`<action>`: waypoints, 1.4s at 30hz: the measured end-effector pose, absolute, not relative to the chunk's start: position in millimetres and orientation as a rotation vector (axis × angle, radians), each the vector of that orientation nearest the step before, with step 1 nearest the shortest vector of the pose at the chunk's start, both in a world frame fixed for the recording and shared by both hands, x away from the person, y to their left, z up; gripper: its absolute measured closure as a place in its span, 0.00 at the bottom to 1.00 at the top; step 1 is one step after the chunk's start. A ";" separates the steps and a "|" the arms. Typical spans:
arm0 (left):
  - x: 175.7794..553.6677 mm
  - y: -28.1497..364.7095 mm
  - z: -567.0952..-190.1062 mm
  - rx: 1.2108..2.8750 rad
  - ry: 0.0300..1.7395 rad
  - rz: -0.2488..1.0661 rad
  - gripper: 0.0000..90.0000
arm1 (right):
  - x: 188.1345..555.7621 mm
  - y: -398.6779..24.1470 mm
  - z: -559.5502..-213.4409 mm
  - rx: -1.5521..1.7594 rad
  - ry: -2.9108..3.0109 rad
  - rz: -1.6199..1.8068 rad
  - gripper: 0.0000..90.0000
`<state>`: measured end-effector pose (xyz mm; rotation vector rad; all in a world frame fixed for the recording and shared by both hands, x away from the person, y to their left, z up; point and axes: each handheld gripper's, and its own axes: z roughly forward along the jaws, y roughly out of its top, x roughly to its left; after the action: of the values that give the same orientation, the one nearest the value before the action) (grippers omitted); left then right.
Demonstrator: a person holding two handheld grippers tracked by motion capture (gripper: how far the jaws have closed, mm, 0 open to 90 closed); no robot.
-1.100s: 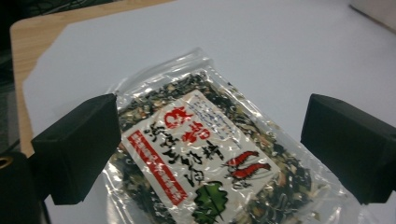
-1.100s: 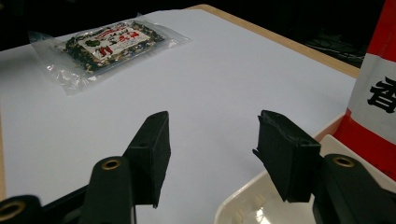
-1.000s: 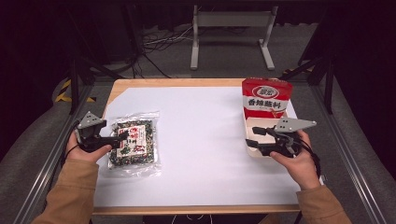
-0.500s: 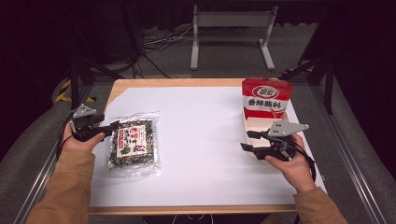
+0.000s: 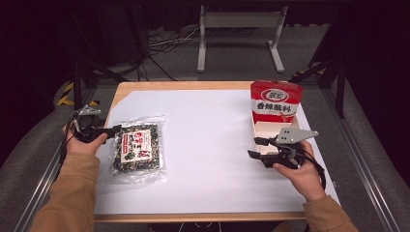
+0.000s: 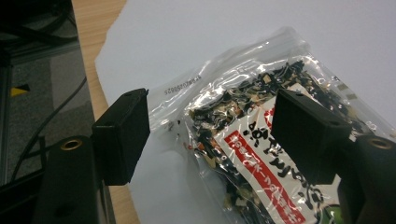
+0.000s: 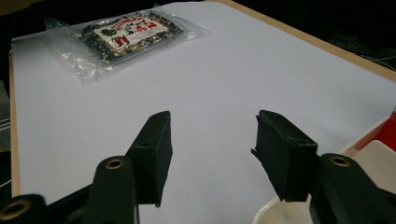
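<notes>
Left gripper is backing off to the seaweed snack packet's left edge on the tabletop, fingers just re-spreading around its corner, ungripped; right gripper is hovering wide, empty.

Wooden table under white sheet, bearing clear snack bag and seemingly open red-white box.

The seasoning packet runs off the left gripper view's bottom edge, its label partly hidden behind 1 jaw.
</notes>
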<state>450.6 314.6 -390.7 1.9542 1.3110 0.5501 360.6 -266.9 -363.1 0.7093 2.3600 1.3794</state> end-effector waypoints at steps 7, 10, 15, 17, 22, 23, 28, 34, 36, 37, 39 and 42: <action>462.5 323.2 -404.8 1.910 1.368 0.549 0.34 | 360.9 -265.2 -364.7 0.707 2.355 1.380 0.50; 468.9 327.5 -413.0 1.891 1.399 0.545 0.39 | 360.5 -264.2 -364.9 0.709 2.359 1.381 0.50; 475.5 330.3 -424.3 1.912 1.425 0.526 0.40 | 360.3 -263.3 -364.8 0.706 2.355 1.385 0.50; 477.8 331.4 -428.0 1.922 1.435 0.505 0.39 | 360.6 -263.0 -365.1 0.710 2.356 1.390 0.50; 481.9 335.0 -435.7 1.912 1.456 0.420 0.34 | 360.8 -261.2 -366.5 0.717 2.365 1.382 0.49; 482.2 335.3 -436.7 1.912 1.456 0.407 0.34 | 360.6 -260.8 -366.6 0.718 2.366 1.382 0.49; 484.2 332.4 -440.0 1.918 1.455 0.356 0.34 | 360.9 -259.7 -367.1 0.716 2.368 1.382 0.49; 487.0 327.8 -443.7 1.924 1.451 0.322 0.34 | 361.0 -259.8 -367.0 0.719 2.367 1.391 0.49; 487.4 327.7 -443.7 1.921 1.451 0.305 0.35 | 361.1 -260.1 -366.8 0.719 2.366 1.392 0.49; 487.4 327.7 -443.7 1.921 1.451 0.305 0.36 | 361.1 -260.1 -366.8 0.719 2.366 1.392 0.49; 487.9 325.8 -445.7 1.933 1.434 0.297 0.38 | 361.0 -260.0 -367.3 0.727 2.365 1.396 0.49; 489.2 326.2 -448.0 1.923 1.431 0.268 0.37 | 360.8 -259.3 -367.4 0.728 2.362 1.404 0.49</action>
<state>489.2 326.2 -448.0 1.9228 1.4312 0.2683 360.8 -259.3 -367.4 0.7284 2.3621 1.4041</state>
